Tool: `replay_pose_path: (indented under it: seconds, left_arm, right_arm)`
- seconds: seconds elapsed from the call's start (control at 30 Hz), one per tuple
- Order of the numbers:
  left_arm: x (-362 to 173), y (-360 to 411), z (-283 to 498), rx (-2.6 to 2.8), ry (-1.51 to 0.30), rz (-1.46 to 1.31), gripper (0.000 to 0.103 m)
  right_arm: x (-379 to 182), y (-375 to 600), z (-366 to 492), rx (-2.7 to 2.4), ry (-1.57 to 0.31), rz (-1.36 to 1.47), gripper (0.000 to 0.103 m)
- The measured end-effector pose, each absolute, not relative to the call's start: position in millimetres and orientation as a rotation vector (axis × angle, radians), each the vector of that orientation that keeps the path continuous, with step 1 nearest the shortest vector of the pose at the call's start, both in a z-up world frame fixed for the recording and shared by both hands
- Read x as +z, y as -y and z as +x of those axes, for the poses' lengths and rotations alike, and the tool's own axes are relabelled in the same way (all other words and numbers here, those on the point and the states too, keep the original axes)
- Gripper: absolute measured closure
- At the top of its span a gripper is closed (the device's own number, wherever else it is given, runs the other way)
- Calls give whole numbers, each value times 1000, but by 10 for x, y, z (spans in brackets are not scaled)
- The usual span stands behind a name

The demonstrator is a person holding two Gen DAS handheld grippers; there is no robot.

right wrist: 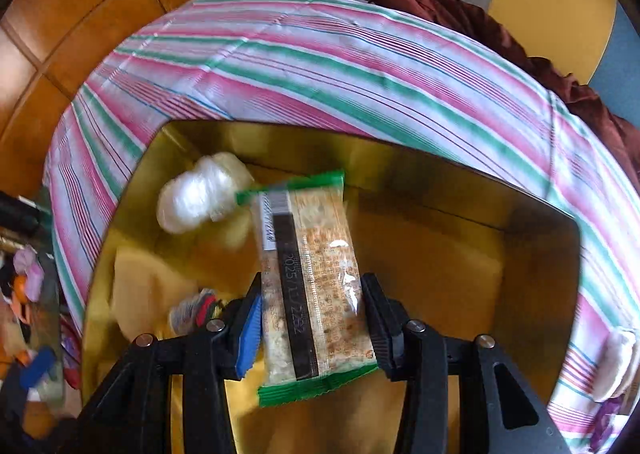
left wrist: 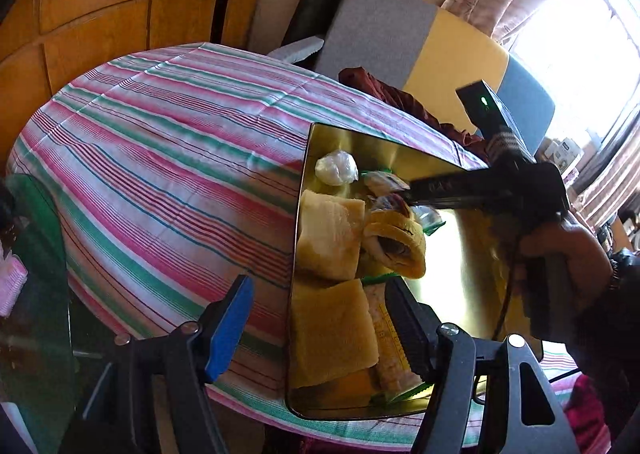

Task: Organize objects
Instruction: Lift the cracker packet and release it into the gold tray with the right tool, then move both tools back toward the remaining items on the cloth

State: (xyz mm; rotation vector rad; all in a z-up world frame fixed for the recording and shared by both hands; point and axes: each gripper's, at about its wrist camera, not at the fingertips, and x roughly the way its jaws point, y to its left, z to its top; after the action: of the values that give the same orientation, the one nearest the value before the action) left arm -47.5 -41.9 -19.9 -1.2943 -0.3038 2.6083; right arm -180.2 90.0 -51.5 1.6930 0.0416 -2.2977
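A gold tin box (left wrist: 306,157) (right wrist: 440,181) lies open on the striped cloth. My right gripper (right wrist: 312,318) hangs over the box, shut on a clear snack packet with green ends (right wrist: 316,254), its blue and black pads pressing the packet's long sides. In the left wrist view the right gripper (left wrist: 408,193) reaches in from the right, with a hand (left wrist: 560,250) behind it. My left gripper (left wrist: 320,330) is open and straddles the box's left wall, black finger inside, blue finger outside. Inside lie a white plastic-wrapped ball (left wrist: 336,167) (right wrist: 196,193) and yellow packets (left wrist: 328,238).
A pink, green and white striped tablecloth (left wrist: 160,173) (right wrist: 320,65) covers the round table. A maroon cloth (right wrist: 460,13) and a grey, yellow and blue chair back (left wrist: 452,53) stand behind it. Wooden cupboard doors (left wrist: 100,13) fill the left. Small clutter (right wrist: 32,294) lies at the left edge.
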Motion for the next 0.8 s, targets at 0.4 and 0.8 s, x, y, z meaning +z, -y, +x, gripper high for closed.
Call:
replay_pose_path:
  seconds: [0.4, 0.8]
  left_arm:
    - [-111, 296, -406, 2662, 211, -1244, 29]
    - [121, -143, -204, 2640, 22, -1134, 26]
  right_arm:
    - [-116, -1272, -1336, -2382, 73, 1508, 48]
    - [133, -2132, -550, -2503, 140, 1435, 48]
